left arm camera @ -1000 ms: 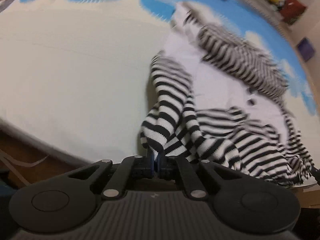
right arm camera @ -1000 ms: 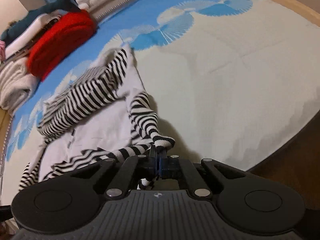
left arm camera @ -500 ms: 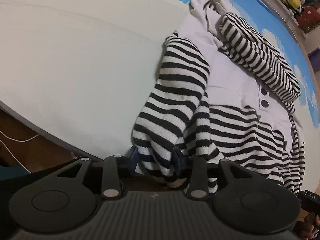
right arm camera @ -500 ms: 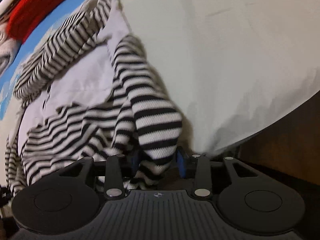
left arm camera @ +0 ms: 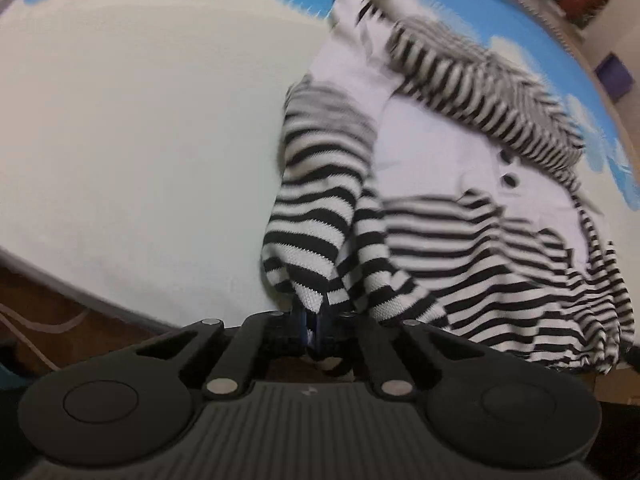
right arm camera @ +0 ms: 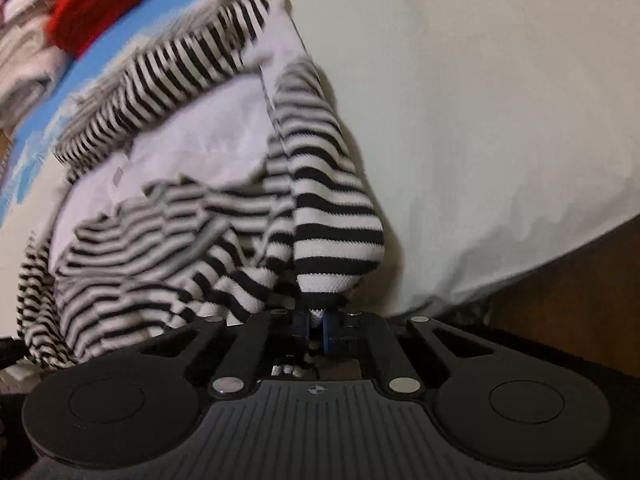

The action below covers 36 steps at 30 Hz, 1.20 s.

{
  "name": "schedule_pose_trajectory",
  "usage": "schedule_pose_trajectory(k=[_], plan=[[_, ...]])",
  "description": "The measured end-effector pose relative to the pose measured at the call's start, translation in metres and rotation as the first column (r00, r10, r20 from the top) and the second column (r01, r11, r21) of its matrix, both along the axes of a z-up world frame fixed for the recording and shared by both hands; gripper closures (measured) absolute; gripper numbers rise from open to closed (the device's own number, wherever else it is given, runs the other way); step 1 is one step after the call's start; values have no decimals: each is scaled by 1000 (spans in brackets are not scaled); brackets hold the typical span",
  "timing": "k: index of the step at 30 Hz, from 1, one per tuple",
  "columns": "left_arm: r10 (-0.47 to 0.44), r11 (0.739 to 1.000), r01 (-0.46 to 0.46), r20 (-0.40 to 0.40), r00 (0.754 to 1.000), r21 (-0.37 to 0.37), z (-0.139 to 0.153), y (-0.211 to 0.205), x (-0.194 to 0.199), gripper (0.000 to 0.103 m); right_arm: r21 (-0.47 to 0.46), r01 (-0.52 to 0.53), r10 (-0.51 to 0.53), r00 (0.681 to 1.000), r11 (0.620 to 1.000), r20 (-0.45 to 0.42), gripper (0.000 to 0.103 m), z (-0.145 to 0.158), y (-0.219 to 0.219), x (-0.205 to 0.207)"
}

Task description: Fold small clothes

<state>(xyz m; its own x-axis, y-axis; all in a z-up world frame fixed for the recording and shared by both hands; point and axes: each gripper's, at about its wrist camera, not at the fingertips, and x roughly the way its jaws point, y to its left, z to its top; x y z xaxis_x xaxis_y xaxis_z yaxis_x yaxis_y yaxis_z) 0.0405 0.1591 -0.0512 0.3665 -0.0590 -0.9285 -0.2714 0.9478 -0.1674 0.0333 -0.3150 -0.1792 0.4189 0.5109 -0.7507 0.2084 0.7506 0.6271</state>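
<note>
At the near edge of the pale mat, both of my grippers have the striped garment pinched by its hem: the left gripper has its jaws nearly closed on a fold of black-and-white knit, and the right gripper is clamped the same way on another bunch of that hem, with cloth squeezed between the blue pads. The garment lies spread away from me across the mat, its white chest panel and two dark buttons facing up, one striped sleeve laid across the top. I judge the fold only begun: one sleeve looks brought in, but the body is not yet doubled over, so carrying the hem up toward the collar is left. Beyond the garment sit a red knit item and pale folded clothes; they stand well apart from it, and nothing blocks the way forward. The wood floor is close beneath the hem.
</note>
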Motion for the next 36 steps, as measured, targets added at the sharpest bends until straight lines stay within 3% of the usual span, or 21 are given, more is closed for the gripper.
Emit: schedule_pose_trajectory(k=[8, 13, 18, 21, 24, 28, 32, 34, 36], plan=[[-109, 994, 100, 234, 966, 53, 97, -2, -14, 100, 108, 112, -135, 961, 988, 241, 100, 82, -49, -17], [-194, 981, 181, 308, 931, 70, 157, -2, -49, 100, 151, 100, -147, 926, 983, 347, 101, 131, -82, -53], [-164, 984, 180, 405, 900, -2, 195, 4, -83, 100, 170, 83, -154, 872, 982, 464, 101, 173, -110, -100], [-144, 985, 168, 399, 906, -27, 186, 5, -67, 99, 170, 98, -167, 873, 980, 458, 101, 174, -115, -94], [-121, 990, 141, 363, 924, -29, 159, 8, -27, 99, 125, 119, -161, 899, 985, 407, 101, 155, -104, -60], [-63, 996, 81, 333, 941, -43, 121, 22, 50, 99, 84, 114, -138, 919, 990, 370, 101, 136, -85, 3], [-1, 998, 18, 311, 950, -52, 82, 39, 134, 99, 29, 102, -106, 933, 994, 344, 101, 118, -64, 93], [40, 996, -17, 274, 961, -83, 59, 46, 166, 94, 22, 100, -102, 944, 995, 315, 101, 106, -52, 135], [84, 985, -53, 187, 979, -166, 30, 56, 189, 77, -5, 108, -102, 951, 994, 292, 99, 86, -42, 173]])
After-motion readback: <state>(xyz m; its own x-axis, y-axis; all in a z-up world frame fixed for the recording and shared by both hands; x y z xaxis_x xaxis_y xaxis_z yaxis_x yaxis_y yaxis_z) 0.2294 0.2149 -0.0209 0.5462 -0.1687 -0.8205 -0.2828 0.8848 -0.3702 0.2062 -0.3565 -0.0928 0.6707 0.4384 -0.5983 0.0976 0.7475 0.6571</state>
